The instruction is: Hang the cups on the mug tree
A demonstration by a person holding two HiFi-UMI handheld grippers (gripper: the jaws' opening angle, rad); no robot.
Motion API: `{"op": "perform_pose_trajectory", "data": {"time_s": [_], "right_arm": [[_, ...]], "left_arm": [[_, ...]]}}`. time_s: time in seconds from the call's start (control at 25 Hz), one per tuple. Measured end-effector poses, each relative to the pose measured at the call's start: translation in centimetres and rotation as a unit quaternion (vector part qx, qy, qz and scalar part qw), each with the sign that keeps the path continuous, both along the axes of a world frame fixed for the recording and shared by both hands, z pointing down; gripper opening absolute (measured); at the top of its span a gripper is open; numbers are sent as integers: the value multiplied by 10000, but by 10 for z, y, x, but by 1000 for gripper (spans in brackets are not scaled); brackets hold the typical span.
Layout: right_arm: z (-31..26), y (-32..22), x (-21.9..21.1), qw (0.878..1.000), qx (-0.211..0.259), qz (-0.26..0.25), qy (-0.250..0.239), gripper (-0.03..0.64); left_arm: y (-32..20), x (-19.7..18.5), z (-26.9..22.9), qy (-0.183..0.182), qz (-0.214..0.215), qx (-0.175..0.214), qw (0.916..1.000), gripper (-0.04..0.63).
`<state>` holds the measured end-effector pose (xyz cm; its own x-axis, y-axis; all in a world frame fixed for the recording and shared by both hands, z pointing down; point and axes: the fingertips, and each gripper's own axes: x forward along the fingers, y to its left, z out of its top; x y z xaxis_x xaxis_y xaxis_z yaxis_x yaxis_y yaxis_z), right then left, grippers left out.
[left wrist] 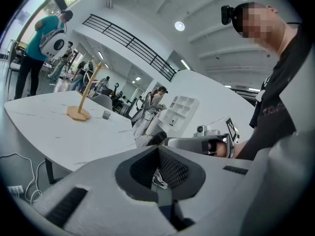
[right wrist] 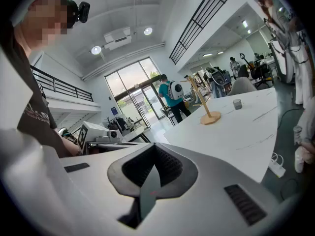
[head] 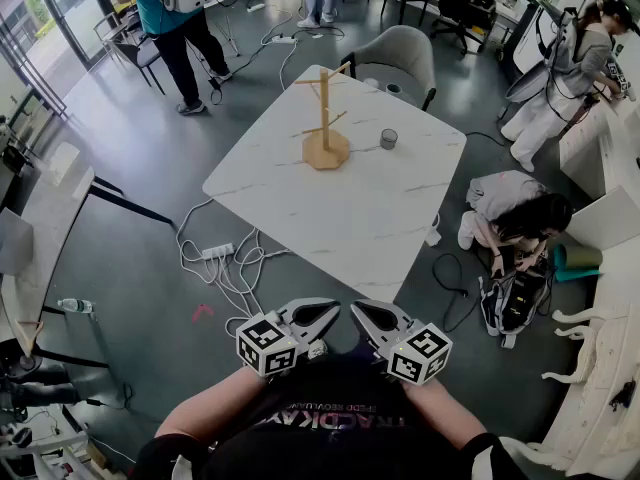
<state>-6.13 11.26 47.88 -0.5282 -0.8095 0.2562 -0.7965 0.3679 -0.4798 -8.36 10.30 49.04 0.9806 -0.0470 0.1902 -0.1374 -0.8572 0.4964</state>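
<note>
A white marble-patterned tabletop (head: pixel 340 208) stands on a glossy grey floor (head: pixel 150 168), with a grey chair (head: pixel 395 58) at its far edge. A power strip (head: pixel 217 252) and white cables lie to the left. Overhead are round ceiling lights (left wrist: pixel 179 26) and a black railing (left wrist: pixel 125 38).

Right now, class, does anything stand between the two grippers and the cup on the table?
Nothing visible does. Only floor and bare white table lie between the left gripper, the right gripper and the grey cup beside the mug tree.

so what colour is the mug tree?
Pale tan, natural wood. The mug tree shows best in the head view.
</note>
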Motion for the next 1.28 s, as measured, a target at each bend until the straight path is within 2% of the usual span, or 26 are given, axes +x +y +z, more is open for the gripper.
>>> {"op": "perform_pose_trajectory", "data": {"time_s": [0.72, 1.28], "right_arm": [[0, -2, 2, 9999, 2, 22, -159, 9], [1, -5, -2, 10000, -8, 53, -63, 9]], "left_arm": [[-2, 1, 2, -7, -9, -21, 10000, -3], [-5, -7, 1, 17, -61, -31, 10000, -3]]}}
